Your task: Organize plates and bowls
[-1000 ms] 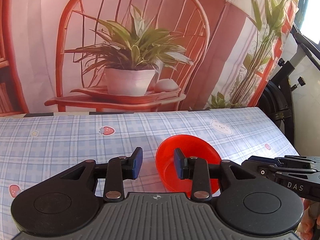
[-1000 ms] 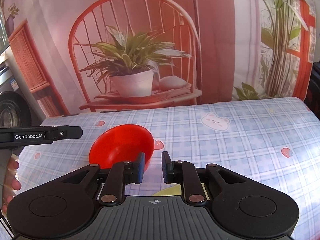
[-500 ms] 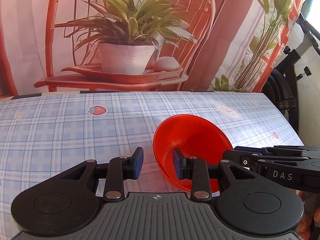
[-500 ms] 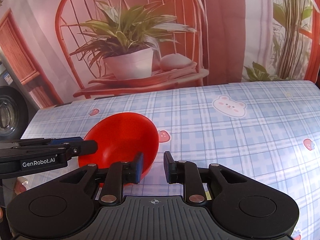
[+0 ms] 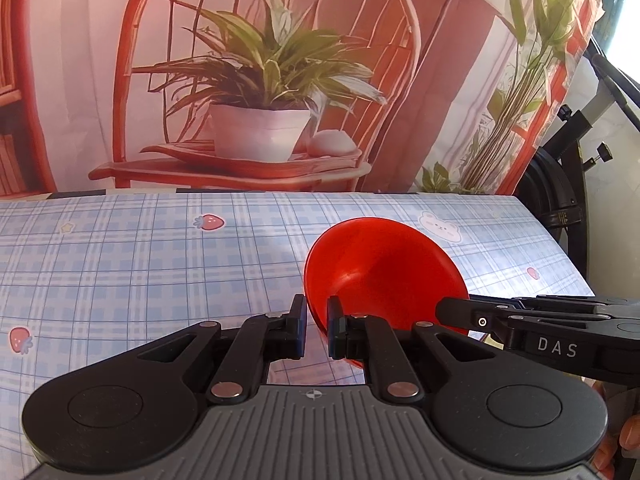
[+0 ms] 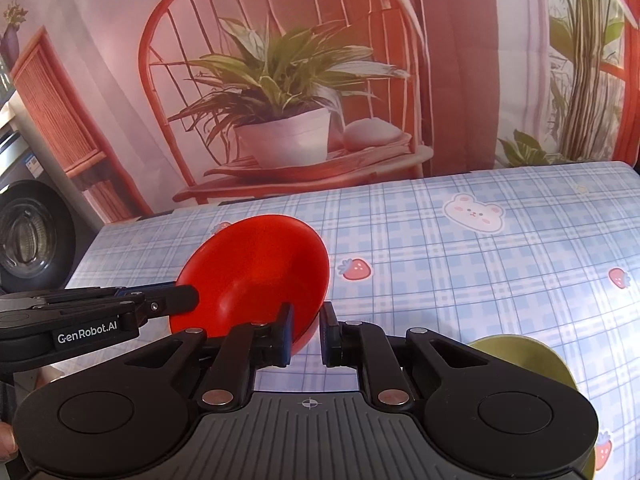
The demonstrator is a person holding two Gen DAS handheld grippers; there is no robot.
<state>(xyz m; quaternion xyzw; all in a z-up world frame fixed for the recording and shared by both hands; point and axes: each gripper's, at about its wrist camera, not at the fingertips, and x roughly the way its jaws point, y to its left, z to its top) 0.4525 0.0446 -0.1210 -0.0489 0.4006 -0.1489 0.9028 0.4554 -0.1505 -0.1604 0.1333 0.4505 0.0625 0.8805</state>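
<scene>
A red bowl [image 5: 380, 268] is held tilted above the blue checked tablecloth [image 5: 140, 264]. My left gripper [image 5: 317, 328] is shut on its left rim. My right gripper [image 6: 306, 334] is shut on its right rim, with the bowl [image 6: 256, 272] in front of it to the left. Each gripper also shows in the other's view: the right one [image 5: 540, 332] from the right, the left one [image 6: 80, 316] from the left. A green dish [image 6: 524, 360] lies on the cloth, partly hidden behind my right gripper's body.
A printed backdrop [image 5: 260, 80] of a red chair and potted plant hangs behind the table. A black stand [image 5: 568, 184] is off the table's right edge. A washing machine [image 6: 28, 236] stands off its left edge.
My left gripper has narrowed from wide open to shut on the bowl's rim. The bowl has lifted and tilted, held by both grippers.
</scene>
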